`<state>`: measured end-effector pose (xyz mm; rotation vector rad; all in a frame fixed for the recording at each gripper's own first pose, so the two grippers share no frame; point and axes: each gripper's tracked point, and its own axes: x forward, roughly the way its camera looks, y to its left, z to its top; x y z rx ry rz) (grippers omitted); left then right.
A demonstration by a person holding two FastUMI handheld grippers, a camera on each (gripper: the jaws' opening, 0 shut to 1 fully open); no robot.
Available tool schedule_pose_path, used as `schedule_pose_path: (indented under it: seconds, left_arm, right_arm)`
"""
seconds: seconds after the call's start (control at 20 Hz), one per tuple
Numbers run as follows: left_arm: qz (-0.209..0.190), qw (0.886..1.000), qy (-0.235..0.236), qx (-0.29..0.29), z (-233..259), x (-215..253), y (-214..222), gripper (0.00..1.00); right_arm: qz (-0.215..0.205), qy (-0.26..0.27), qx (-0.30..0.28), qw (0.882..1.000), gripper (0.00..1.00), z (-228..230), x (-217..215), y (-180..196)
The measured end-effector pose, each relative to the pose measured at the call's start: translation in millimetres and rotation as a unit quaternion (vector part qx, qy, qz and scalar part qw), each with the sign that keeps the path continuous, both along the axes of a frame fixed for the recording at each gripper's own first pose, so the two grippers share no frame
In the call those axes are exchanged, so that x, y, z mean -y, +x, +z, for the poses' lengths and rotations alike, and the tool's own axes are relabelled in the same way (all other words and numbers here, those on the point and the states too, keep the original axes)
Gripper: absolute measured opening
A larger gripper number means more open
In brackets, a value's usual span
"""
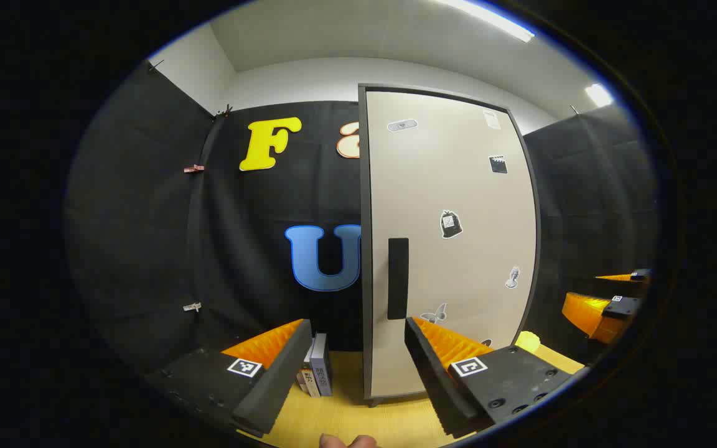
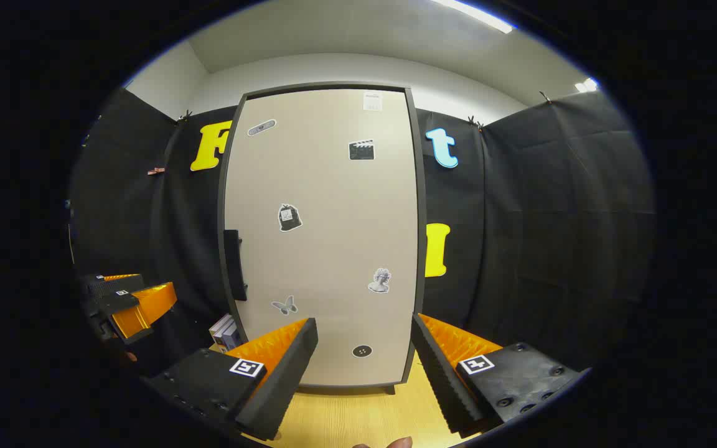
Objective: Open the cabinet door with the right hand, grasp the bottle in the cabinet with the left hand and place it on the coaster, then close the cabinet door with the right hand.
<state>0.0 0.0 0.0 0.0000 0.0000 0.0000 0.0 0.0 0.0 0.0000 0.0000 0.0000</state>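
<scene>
Beige, sticker-dotted cabinet door [image 2: 324,236] stands closed on the wooden bench [image 2: 358,417], its dark handle [image 1: 398,278] at nine o'clock. The left gripper [image 1: 352,367] and right gripper [image 2: 363,367] are both spread wide, holding nothing. Books [image 1: 318,373] stand beside the cabinet.

I see the cabinet [image 2: 324,249] standing on the worktop [image 2: 358,417], ahead of both tools, its door [image 1: 452,249] closed and the handle [image 1: 398,278] on the door's left edge. Books [image 1: 318,373] stand just left of the cabinet. A small object [image 1: 528,341] sits to its right. The wall [image 1: 271,249] is behind.
</scene>
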Motion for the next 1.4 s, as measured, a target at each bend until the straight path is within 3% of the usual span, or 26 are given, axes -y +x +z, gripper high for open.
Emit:
schedule_pose_path:
  seconds: [1.0,1.4]
  left_arm:
    - [-0.014,1.0,0.003,0.0,-1.2,-1.3,-8.7,0.95]
    - [0.001,1.0,0.001,-0.002,-7.5,-21.7,-6.1,0.95]
  right_arm:
    - [-0.017,0.002,0.009,1.0,0.98,4.8,-0.1,-16.5]
    - [0.01,0.011,0.012,1.0,0.98,10.4,-30.6,9.7]
